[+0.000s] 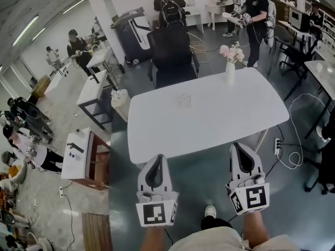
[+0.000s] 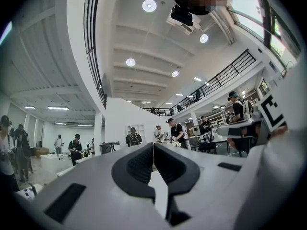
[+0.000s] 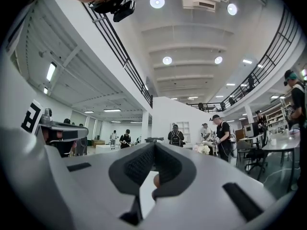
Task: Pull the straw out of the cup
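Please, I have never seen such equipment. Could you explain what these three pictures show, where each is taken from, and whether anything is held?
There is no robot here. A person holds a grey two-finger tool in each hand. One picture comes from a camera on the person's head, looking down. It shows the left gripper and right gripper in front of a white rectangular table. The other two pictures come from cameras riding on each gripper, looking along its fingers. On the table stand a small clear cup and a white vase with pink flowers. The straw is too small to see. Both pairs of fingers are closed and hold nothing.
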